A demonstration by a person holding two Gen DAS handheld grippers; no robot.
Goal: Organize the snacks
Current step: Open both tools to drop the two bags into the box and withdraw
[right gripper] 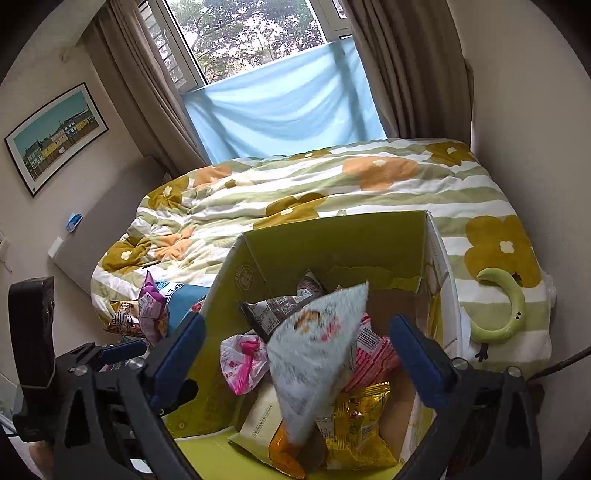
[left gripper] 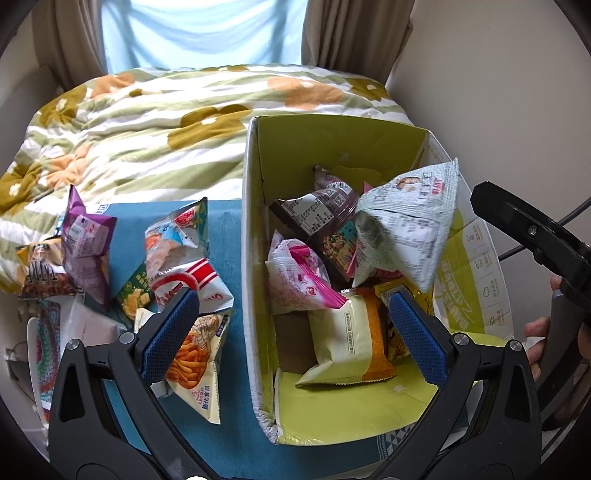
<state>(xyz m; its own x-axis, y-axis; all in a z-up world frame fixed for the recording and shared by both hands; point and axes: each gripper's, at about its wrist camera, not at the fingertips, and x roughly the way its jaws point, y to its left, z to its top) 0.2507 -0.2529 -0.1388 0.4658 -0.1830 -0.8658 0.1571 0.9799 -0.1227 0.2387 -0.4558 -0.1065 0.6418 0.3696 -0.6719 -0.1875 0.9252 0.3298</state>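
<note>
I am working in a bedroom of a home. A bed fills the far half of both views, under a rumpled duvet (right gripper: 332, 192) with green stripes and big mustard and orange flowers. Behind the bed's far edge is a window (right gripper: 251, 33) with trees outside, brown curtains (right gripper: 406, 66) drawn to each side and a pale blue cloth (right gripper: 280, 114) hung across its lower part. A framed print of coloured houses (right gripper: 55, 136) hangs on the beige wall at the left. A green crescent-shaped plush toy (right gripper: 506, 310) lies near the bed's right edge. Snack packets (left gripper: 177, 254) and a cardboard box (left gripper: 255, 295) sit at the near edge.
</note>
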